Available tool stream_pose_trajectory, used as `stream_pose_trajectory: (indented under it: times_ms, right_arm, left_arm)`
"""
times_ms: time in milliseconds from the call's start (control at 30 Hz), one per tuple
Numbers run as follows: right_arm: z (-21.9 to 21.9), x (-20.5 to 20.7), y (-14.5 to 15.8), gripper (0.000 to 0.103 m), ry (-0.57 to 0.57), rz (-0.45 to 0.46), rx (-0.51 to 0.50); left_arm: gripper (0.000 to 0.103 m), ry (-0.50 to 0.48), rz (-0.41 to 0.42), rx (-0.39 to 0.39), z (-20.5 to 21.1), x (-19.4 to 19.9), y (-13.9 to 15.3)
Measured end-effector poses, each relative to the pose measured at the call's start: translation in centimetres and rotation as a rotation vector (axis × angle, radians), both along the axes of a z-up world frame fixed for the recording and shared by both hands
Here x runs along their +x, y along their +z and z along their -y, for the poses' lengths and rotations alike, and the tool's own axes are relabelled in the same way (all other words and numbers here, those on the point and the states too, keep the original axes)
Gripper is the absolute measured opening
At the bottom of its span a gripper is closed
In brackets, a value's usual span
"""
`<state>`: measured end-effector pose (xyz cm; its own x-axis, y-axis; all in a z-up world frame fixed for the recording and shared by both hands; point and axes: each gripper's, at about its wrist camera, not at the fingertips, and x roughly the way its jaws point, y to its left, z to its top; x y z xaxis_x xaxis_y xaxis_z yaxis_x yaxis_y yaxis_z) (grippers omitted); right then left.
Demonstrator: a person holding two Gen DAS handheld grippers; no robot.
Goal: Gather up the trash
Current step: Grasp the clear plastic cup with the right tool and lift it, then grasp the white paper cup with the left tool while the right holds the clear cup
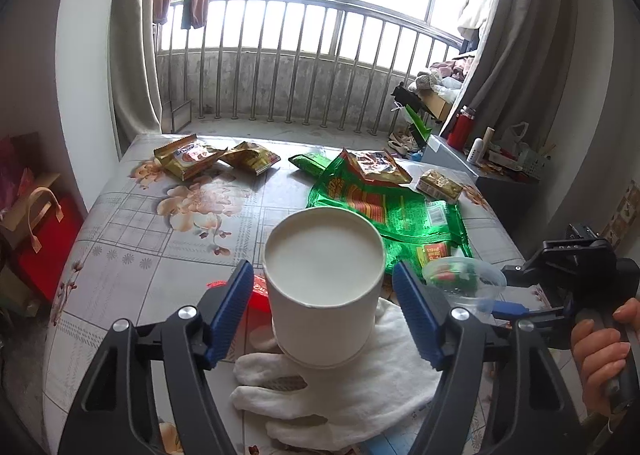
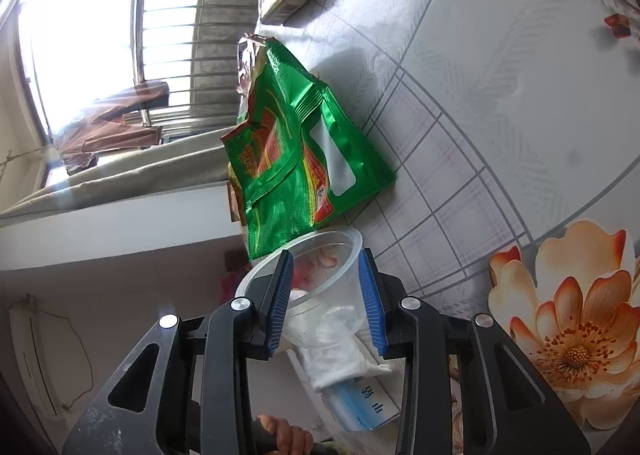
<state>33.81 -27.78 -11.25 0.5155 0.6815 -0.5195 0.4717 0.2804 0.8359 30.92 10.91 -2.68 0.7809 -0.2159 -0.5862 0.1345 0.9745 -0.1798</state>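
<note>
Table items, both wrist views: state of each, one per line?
white paper cup: upright on the white glove, empty, between the left gripper jaws, gaps on both sides
clear plastic cup: tipped, clamped by the right gripper
big green bag: torn open, lying flat
gold snack packets: opened, crumpled

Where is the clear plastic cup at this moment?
In the right wrist view the clear plastic cup sits between the right tool's blue pads, just in front of the green bag. In the left wrist view it is right of the white paper cup.
</note>
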Motion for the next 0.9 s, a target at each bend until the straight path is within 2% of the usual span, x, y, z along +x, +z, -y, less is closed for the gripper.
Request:
stream_pose_trajectory:
  times_ms: [167,233,567,900]
  right_arm:
    - [0.2,-0.8,-0.2,0.012,0.022,-0.002,0.014]
    - [0.2,-1.2,-0.2,0.007,0.03,0.002,0.015]
    - [1.0,-3.7,1.4,0.005,0.01,0.081,0.024]
    - [2.4,-7.5,3.2,0.005,-0.039,0.156,0.012]
  left_arm:
    - [0.057,0.0,0.002,-0.014,-0.4,-0.1,0.0]
    - [0.056,0.001,0.004,-0.015,-0.4,0.0,0.0]
    - [0.056,0.008,0.046,-0.032,-1.0,-1.0,1.3]
    - [0.056,0.012,0.123,-0.05,-1.5,-3.4,4.3]
